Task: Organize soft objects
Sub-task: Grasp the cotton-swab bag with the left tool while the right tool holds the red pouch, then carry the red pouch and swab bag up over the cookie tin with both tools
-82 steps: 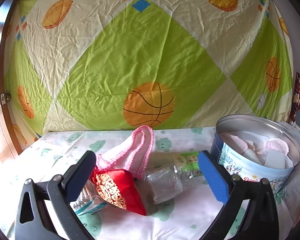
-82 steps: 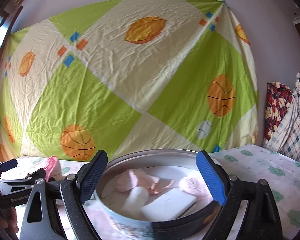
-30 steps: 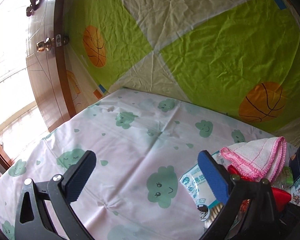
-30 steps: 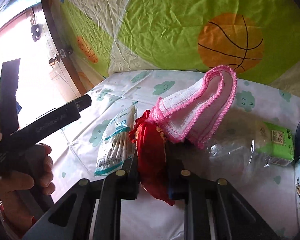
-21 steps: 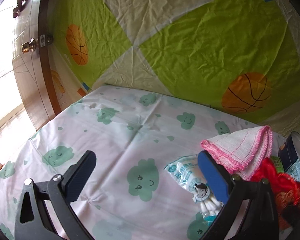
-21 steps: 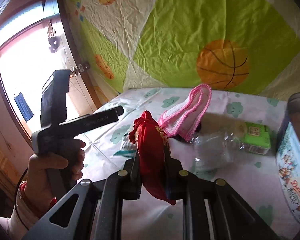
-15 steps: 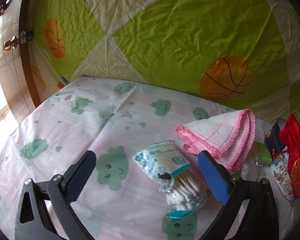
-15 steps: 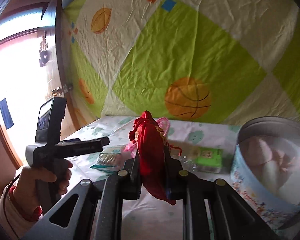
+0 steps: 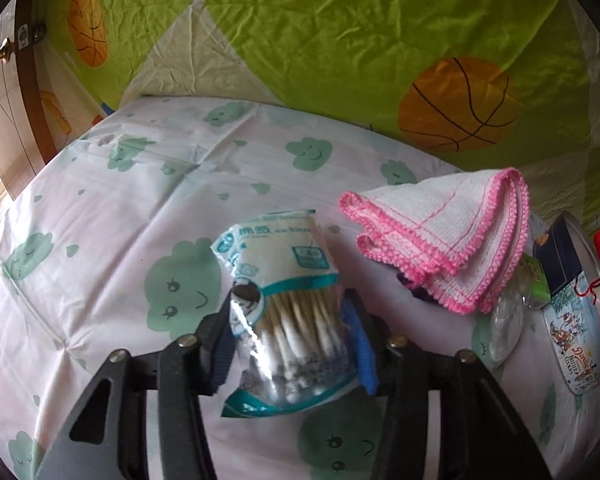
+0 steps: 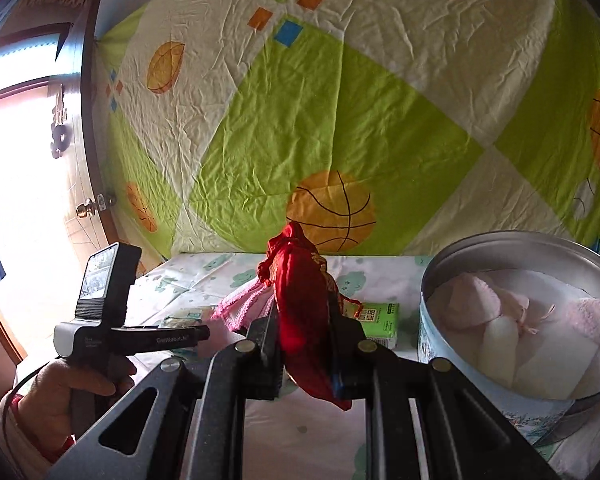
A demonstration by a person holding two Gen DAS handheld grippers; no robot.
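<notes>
A clear bag of cotton swabs (image 9: 288, 288) lies on the cloud-print sheet (image 9: 140, 200), and my left gripper (image 9: 290, 344) is closing on it, both blue pads touching the bag's sides. Beside it on the right rests a folded white cloth with pink edging (image 9: 448, 236). My right gripper (image 10: 302, 344) is shut on a red embroidered pouch (image 10: 304, 292), held in the air just left of the round tin (image 10: 500, 392). Pink and white soft items (image 10: 500, 320) lie inside the tin.
A green tissue pack (image 10: 380, 320) and a crumpled clear plastic bag (image 9: 504, 320) lie between the cloth and the tin. A hand (image 10: 60, 392) holds the left gripper's handle. A basketball-print sheet (image 10: 340, 120) hangs behind; a wooden door (image 9: 16, 120) stands at the left.
My left gripper swung right and down over the swab bag and its jaws came together on it. The right gripper lifted the red pouch off the pile toward the tin.
</notes>
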